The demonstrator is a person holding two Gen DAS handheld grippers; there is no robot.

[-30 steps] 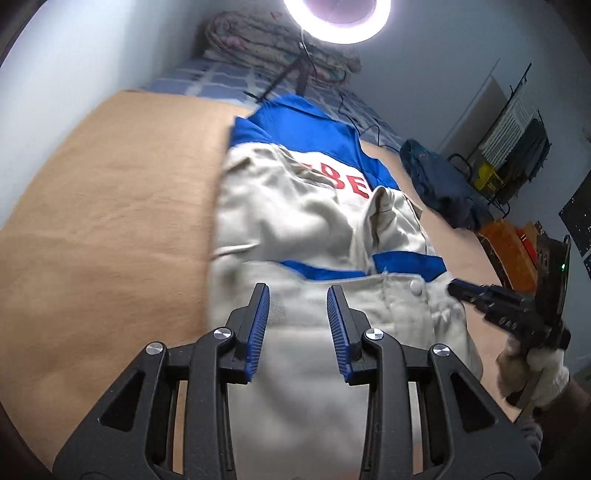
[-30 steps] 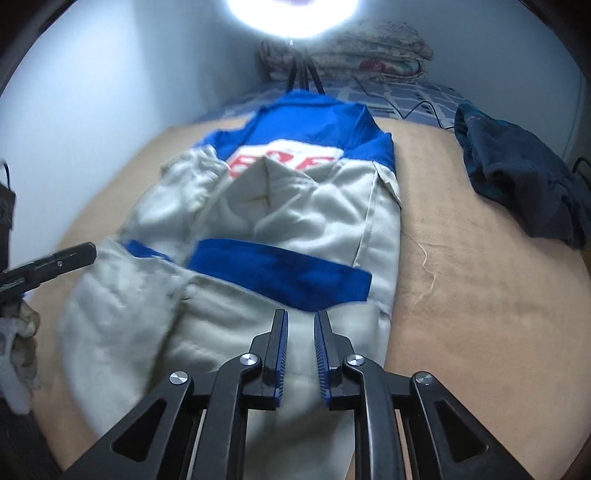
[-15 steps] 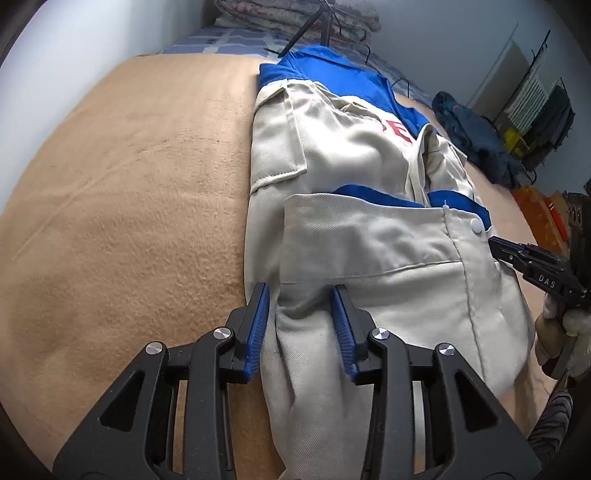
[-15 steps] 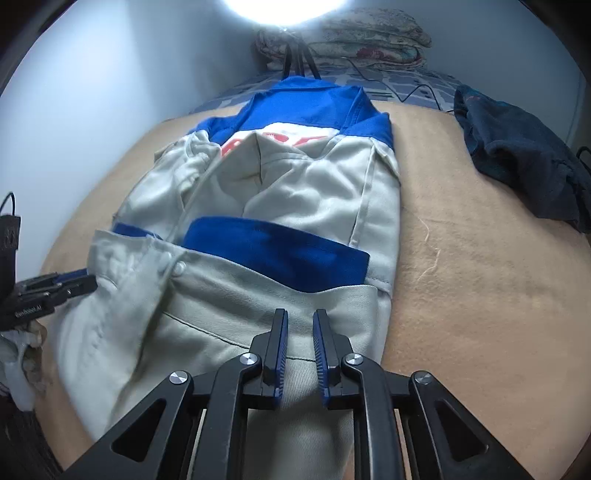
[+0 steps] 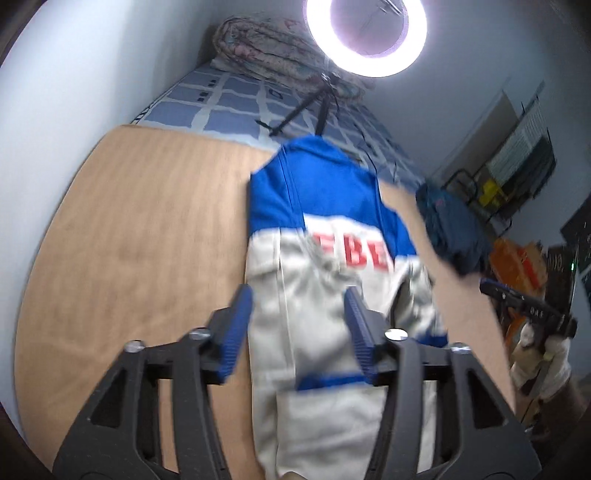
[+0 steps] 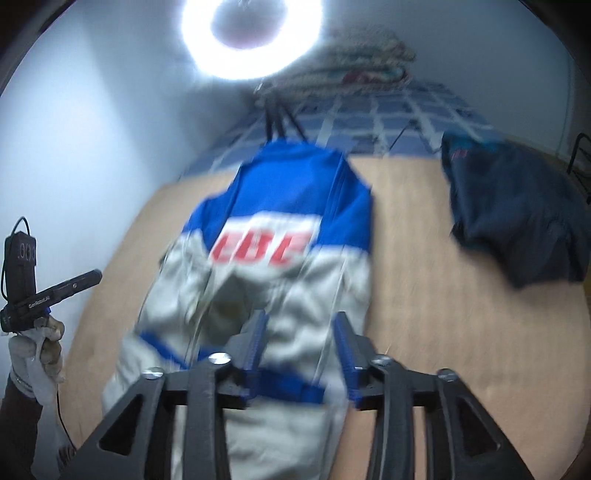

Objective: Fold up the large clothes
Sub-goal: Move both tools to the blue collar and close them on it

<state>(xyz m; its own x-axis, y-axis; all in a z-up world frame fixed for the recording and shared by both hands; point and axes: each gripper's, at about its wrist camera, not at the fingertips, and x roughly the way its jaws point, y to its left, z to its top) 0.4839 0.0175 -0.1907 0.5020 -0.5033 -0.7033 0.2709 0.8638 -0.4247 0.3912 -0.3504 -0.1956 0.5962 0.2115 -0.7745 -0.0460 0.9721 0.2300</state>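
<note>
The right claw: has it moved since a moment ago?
Yes. The right claw has let go and lifted back from the jacket; the ring light now shows fully.

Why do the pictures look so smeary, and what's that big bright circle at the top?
Left wrist view: the ring light glares white, and the jacket with its red letters is smeared by motion blur. Right wrist view: the ring light glares harder and the jacket is blurrier; the fisheye lens bends the room round in both.
</note>
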